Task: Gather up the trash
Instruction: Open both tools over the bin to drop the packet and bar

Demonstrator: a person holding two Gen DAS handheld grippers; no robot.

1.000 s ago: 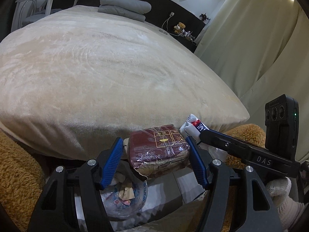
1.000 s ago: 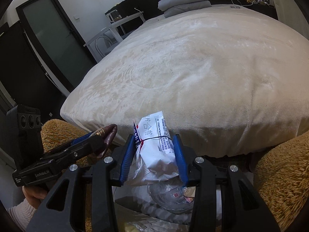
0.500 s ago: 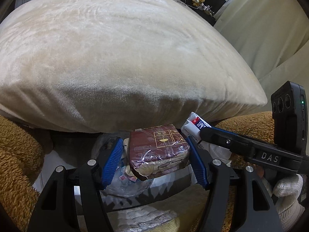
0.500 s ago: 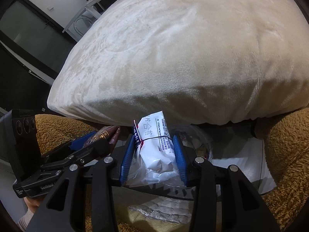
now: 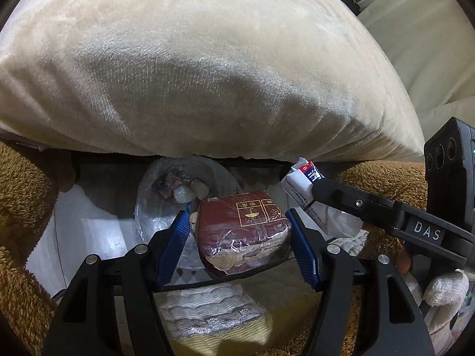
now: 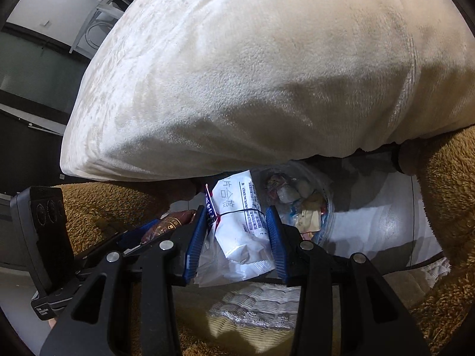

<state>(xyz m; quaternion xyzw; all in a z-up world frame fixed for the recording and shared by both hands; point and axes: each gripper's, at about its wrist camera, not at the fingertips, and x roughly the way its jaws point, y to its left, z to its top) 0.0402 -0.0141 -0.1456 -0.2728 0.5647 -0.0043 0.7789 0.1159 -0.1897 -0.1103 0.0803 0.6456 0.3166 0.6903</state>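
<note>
Dark red packet [image 5: 243, 231], film-wrapped and torn along its lower edge, sits clamped between the blue pads of the left gripper [image 5: 242, 237]. White wrapper [image 6: 240, 222], printed in black with a red-and-blue end, is pinched the same way in the right gripper [image 6: 237, 231]. Both pairs of jaws are closed on their loads; neither piece sags or looks close to slipping.

Both pieces hang side by side above a clear plastic bag [image 5: 154, 204] that lines a bin. The bag already contains small wrappers and crumpled bits [image 6: 297, 198]. The red packet is over the right part of the bag mouth as the left camera sees it. The white wrapper covers the bag's left side in the right camera.

Surroundings: a cream blanket [image 5: 207, 74] on the bed overhangs just behind the bin. Brown fuzzy fabric [image 5: 20, 207] flanks it on both sides. A gloved hand [image 5: 439, 290] holds the right tool.

Step in hand, as judged: delivery, with both items carried to the bin and not yet let go.

Next move needs each piece centred over the bag mouth, then the jaws opened. The red packet is wide and should clear the rim. The crinkly wrapper may cling to a pad, so a small shake could help.
</note>
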